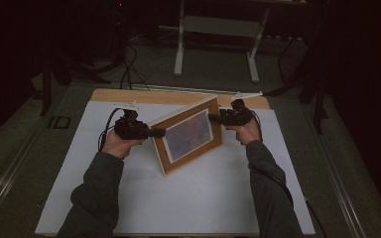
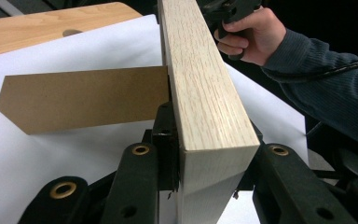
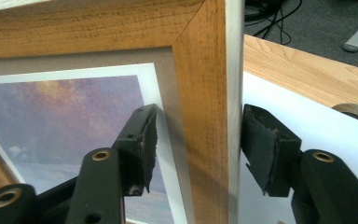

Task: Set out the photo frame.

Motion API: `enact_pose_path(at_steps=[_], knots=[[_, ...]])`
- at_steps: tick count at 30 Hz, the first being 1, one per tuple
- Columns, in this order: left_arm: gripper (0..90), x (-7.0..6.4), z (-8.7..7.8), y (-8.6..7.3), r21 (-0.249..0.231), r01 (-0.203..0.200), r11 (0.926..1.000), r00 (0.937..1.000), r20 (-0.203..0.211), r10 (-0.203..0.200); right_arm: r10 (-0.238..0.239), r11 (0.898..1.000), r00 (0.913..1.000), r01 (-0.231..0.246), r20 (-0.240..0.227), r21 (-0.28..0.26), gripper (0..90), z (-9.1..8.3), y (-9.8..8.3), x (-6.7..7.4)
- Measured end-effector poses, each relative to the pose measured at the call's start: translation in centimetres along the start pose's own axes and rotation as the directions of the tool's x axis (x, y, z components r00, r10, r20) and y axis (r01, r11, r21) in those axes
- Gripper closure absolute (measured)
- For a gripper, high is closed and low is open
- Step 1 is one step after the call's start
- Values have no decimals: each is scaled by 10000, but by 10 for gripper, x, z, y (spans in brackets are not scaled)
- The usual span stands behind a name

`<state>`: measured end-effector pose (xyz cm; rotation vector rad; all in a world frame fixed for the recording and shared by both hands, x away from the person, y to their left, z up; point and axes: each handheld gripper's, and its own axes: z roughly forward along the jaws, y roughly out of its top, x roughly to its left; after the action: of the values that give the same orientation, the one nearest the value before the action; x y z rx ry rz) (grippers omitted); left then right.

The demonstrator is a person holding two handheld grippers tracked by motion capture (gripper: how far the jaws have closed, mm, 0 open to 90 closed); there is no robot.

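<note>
Dim room, grey floor; one wooden tabletop point(image 1: 129, 95) covered by one white sheet point(image 1: 188, 198); one white table stand point(image 1: 217, 29) beyond. One wooden picture frame point(image 1: 188, 135), upright and slanted at mid-sheet, one brown cardboard back-stand point(image 2: 84, 98) lying out behind it. Left gripper point(image 1: 155, 132), level, hand behind it, clamped on the frame's left edge. Right gripper point(image 1: 213, 118), level, straddles the right edge: one pad touches the back, the other stands just off the glass; not gripping.

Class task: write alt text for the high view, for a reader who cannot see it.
A person stands a wooden picture frame upright on white paper, with the left gripper at one side edge and the right gripper at the other.
</note>
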<state>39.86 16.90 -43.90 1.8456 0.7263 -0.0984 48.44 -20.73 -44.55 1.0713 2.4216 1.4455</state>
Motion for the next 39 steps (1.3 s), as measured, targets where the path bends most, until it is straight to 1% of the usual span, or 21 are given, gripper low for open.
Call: enact_pose_path(at_steps=[2,4,6,9,11,13,16,18,19,21,22,23,24,25,26,31,32,34,35,36,39], knots=[[700,-2,0,0,-12,-88,10000,9997,-228,88,-28,10000,10000,28,-1,-6,486,-1,-1,-1],[678,-5,1,0,10,-111,9999,9973,-721,112,-55,10000,10000,55,-32,-6,504,-2,-2,-1],[620,-8,2,0,98,-90,9999,9932,-1158,100,-125,9999,9999,125,-78,-41,521,-2,-3,-1],[553,-16,3,-2,-68,-143,9999,9835,-1806,128,-229,9997,9997,229,-57,-45,532,-3,-4,0],[504,-21,1,-6,-233,-98,9997,9706,-2408,39,-291,9996,9996,291,-44,-30,538,-3,-4,0],[490,-27,-1,-11,-523,3,9986,9577,-2873,-153,-337,9994,9994,337,-17,-15,545,-4,-5,0],[476,-37,-6,-20,-1072,333,9937,9400,-3343,-676,-390,9992,9992,390,-19,22,565,-5,-5,0],[484,-44,-7,-25,-1295,426,9907,9206,-3803,-893,-389,9992,9992,389,-3,15,571,-6,-6,1],[504,-47,-7,-27,-1390,433,9894,9129,-3969,-957,-395,9992,9992,395,13,18,573,-6,-6,1],[536,-52,-6,-31,-1567,478,9865,8876,-4462,-1139,-436,9990,9990,436,40,28,575,-6,-6,1],[551,-53,-5,-32,-1634,579,9849,8820,-4538,-1271,-436,9990,9990,436,50,39,575,-6,-6,1],[566,-54,-4,-33,-1682,656,9836,8783,-4581,-1369,-452,9990,9990,451,59,45,575,-7,-6,2],[587,-54,-3,-34,-1688,680,9833,8693,-4736,-1414,-460,9989,9989,460,67,38,576,-6,-6,2],[591,-54,-2,-35,-1695,757,9826,8688,-4723,-1484,-459,9989,9989,459,85,25,576,-6,-6,2],[596,-53,-1,-35,-1736,892,9808,8707,-4645,-1614,-458,9989,9989,458,99,14,576,-6,-7,2],[630,-54,5,-34,-1954,1010,9755,8657,-4660,-1830,-504,9987,9986,504,161,9,581,-7,-7,3],[648,-53,7,-34,-1955,1029,9753,8663,-4642,-1845,-531,9986,9985,530,165,27,583,-7,-7,3],[665,-52,8,-33,-2057,1092,9725,8629,-4660,-1955,-603,9982,9979,602,223,34,586,-8,-8,4],[667,-51,8,-32,-2041,1105,9727,8639,-4642,-1956,-588,9983,9980,587,239,30,589,-9,-8,4],[669,-50,8,-32,-2039,1115,9726,8677,-4570,-1953,-620,9981,9977,620,273,35,592,-9,-9,4],[674,-48,7,-31,-1996,1129,9734,8738,-4464,-1928,-596,9982,9977,596,335,-9,593,-9,-10,4]])
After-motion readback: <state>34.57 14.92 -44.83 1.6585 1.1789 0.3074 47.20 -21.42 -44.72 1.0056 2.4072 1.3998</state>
